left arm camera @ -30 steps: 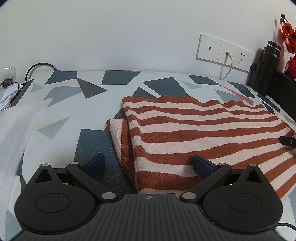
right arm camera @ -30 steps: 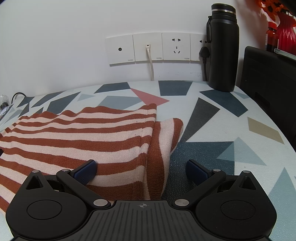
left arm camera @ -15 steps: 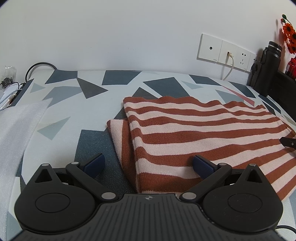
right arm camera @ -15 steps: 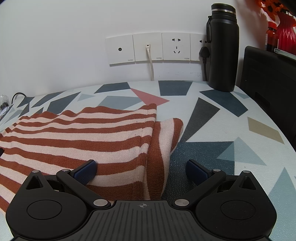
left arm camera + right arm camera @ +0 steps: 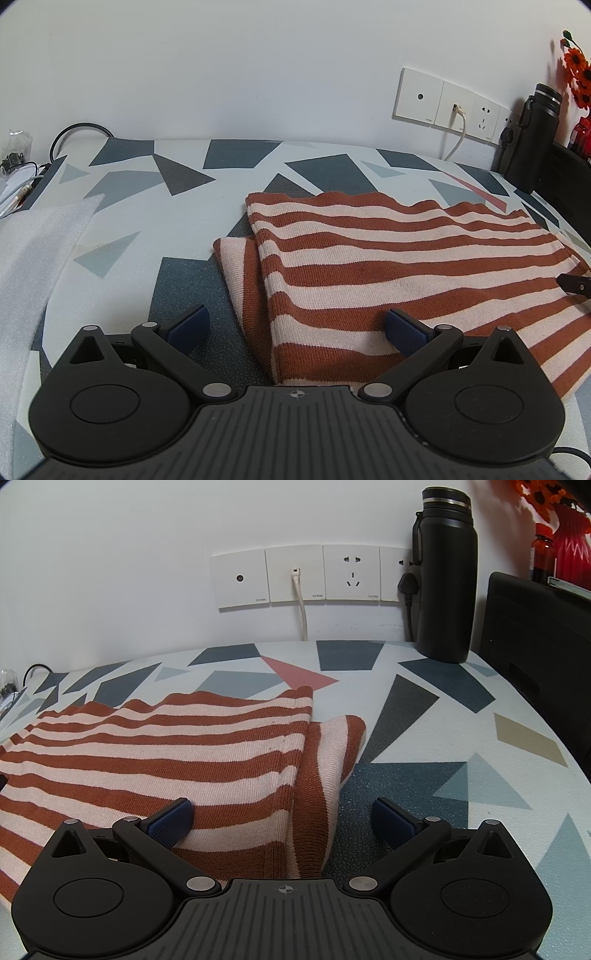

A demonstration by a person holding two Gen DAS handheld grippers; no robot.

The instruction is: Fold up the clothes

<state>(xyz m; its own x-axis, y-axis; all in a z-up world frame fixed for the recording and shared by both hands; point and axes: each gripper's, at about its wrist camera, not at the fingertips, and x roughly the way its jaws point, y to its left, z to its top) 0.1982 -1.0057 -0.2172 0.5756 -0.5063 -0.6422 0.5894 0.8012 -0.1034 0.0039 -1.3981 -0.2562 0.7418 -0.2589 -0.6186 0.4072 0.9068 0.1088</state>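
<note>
A rust-and-cream striped sweater (image 5: 388, 266) lies folded flat on the patterned table, with a sleeve tucked under each side edge. My left gripper (image 5: 295, 326) is open and straddles the sweater's near left corner, its right pad over the fabric and its left pad over bare table. In the right wrist view the same sweater (image 5: 177, 753) fills the left half. My right gripper (image 5: 282, 819) is open over the near right corner, with the folded sleeve (image 5: 332, 753) between its pads. The right gripper's tip (image 5: 576, 284) shows at the left view's right edge.
A black flask (image 5: 445, 576) stands at the back right beside a black box (image 5: 535, 646). Wall sockets (image 5: 314, 576) with a white cable sit behind. White foam sheet (image 5: 33, 243) and cables lie at the table's left. Red flowers and bottles stand far right.
</note>
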